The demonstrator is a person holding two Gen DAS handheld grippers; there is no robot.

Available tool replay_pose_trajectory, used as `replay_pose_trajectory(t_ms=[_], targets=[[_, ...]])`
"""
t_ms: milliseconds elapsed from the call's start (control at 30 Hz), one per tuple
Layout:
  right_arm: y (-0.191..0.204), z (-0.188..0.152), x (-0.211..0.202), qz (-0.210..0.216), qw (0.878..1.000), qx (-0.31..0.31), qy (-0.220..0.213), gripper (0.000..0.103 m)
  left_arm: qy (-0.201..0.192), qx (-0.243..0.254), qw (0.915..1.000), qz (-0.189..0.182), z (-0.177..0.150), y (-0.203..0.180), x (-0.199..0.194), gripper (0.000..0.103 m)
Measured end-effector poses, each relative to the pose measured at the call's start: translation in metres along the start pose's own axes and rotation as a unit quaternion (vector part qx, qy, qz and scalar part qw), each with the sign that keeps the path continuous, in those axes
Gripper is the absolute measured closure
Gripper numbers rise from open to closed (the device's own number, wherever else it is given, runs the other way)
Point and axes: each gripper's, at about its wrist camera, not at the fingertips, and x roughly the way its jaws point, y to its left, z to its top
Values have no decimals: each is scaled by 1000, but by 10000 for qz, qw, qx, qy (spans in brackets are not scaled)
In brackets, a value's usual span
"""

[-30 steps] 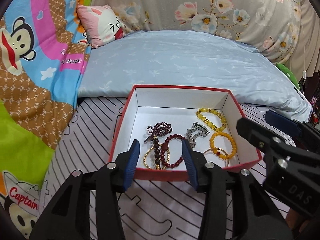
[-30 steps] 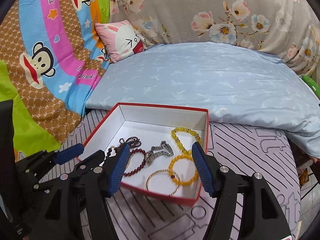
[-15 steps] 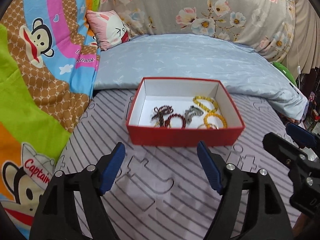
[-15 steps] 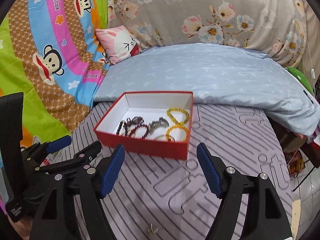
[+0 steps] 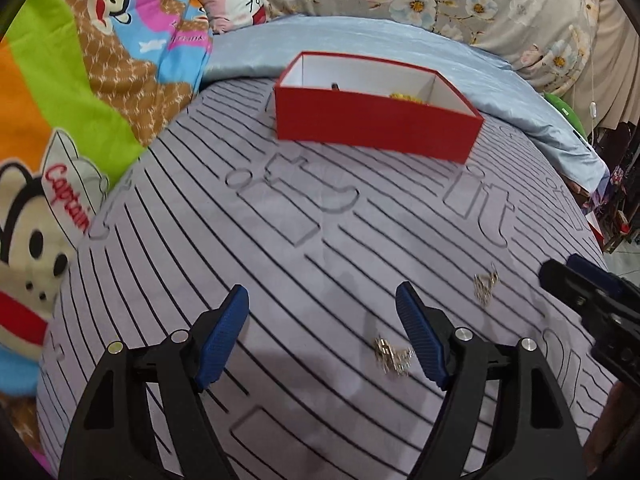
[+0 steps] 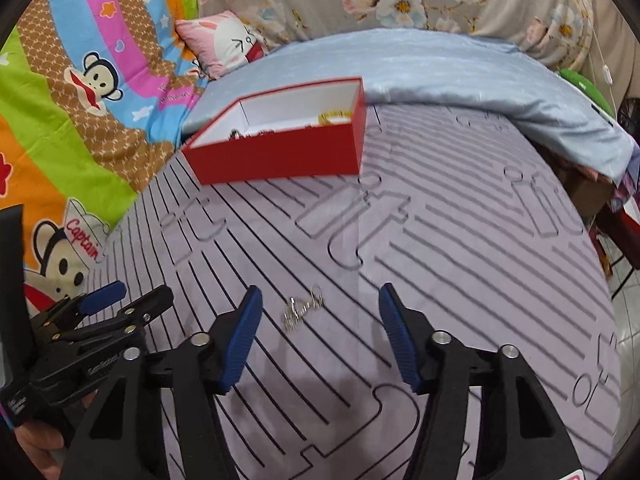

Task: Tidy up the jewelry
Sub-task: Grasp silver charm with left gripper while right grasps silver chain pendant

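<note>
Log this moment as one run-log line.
left gripper: open, empty | right gripper: open, empty, jaws just closing | silver pieces: on mat | red box: behind

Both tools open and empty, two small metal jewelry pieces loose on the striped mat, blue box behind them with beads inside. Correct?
One error: the box is red, not blue, as both wrist views show. The rest holds: the left tool and right tool are open and empty, the right's jaws having just been closing, and two small metal pieces lie loose on the striped mat.
</note>
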Motion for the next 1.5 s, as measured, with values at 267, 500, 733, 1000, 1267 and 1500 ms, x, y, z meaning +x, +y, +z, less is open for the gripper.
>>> replay_pose_trajectory(t_ms=[267,500,733,1000,1267,1500], targets=[[7,-12,24,3,9998,-11,186,67,28,-17,9999,-117,-26,-1,-7,31],[9,-4,46,-74,9995,13,316,76,-70,-45,9998,-202,-35,5,-18,31],[6,0,54,-152,9992,38,365,96,-5,26,9997,-259,-40,0,-21,31],[-4,-5,41,7,9987,298,411,101,103,4,9993,-357,-35,-10,-12,34],[-9,-20,25,140,9980,391,483,102,185,25,9990,-408,-29,-18,4,48],[-10,-24,23,257,9972,407,565,102,151,234,9984,-491,-28,-30,7,82]])
